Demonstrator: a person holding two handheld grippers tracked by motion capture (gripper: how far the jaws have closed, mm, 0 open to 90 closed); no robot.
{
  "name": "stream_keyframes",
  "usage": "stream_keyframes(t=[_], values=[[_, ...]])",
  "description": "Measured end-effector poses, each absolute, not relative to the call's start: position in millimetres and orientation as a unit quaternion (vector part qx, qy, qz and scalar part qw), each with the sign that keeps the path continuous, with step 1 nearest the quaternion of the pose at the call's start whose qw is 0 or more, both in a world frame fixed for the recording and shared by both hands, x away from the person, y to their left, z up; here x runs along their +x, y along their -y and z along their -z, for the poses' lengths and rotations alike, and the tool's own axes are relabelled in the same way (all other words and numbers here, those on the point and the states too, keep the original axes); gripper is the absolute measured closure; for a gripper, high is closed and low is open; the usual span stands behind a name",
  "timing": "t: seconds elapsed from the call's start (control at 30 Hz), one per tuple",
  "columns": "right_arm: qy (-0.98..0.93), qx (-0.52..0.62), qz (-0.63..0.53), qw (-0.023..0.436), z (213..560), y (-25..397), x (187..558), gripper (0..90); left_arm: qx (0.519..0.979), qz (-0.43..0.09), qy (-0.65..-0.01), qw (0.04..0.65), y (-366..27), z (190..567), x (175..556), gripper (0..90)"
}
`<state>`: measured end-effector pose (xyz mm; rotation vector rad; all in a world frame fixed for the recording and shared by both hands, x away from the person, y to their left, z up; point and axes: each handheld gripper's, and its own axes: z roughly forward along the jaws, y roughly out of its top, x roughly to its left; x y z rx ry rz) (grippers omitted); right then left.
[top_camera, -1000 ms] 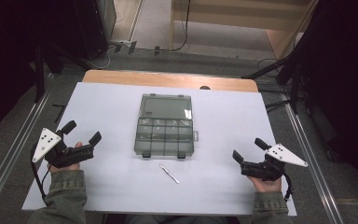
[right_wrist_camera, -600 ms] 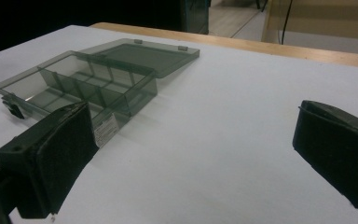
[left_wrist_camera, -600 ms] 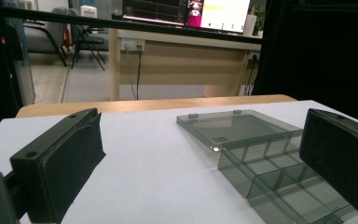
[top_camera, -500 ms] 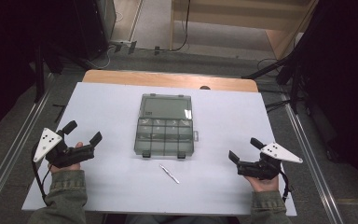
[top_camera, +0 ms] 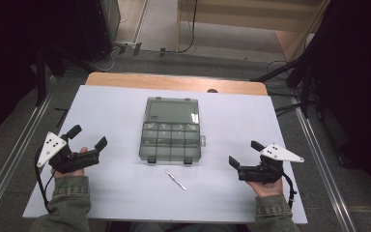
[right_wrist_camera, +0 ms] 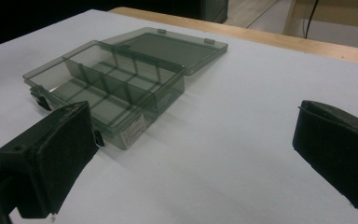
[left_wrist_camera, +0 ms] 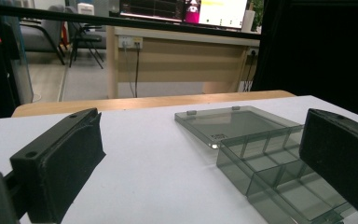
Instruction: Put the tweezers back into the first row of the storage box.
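On the bench [top_camera: 116,111] we see the pin [top_camera: 175,179] nearer our right claw [top_camera: 244,155], lying diagonally off its left; left claw [top_camera: 88,137] too gapes empty.

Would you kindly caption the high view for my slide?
Open compartment box centred on white table, small tool before it, both grippers open.

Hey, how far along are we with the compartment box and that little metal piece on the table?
Done: the compartment box lies open, its lid folded flat on the white table. In hand: nothing. The left gripper and right gripper are both open, hovering at either side of the box. Left: the small metal piece lies on the table in front of the box, untouched, and the compartments look empty.
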<state>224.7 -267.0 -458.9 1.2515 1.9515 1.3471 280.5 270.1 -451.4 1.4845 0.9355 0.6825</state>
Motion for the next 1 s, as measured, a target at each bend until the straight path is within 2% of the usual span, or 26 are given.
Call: stream_keyframes(t=[1.0], values=[[-0.775, 0.405, -0.452, 0.177, 455.7, 208.1, 238.9, 0.0, 0.639, -0.293, -0.399, 0.589, -269.9, 450.7, 279.9, 0.0]])
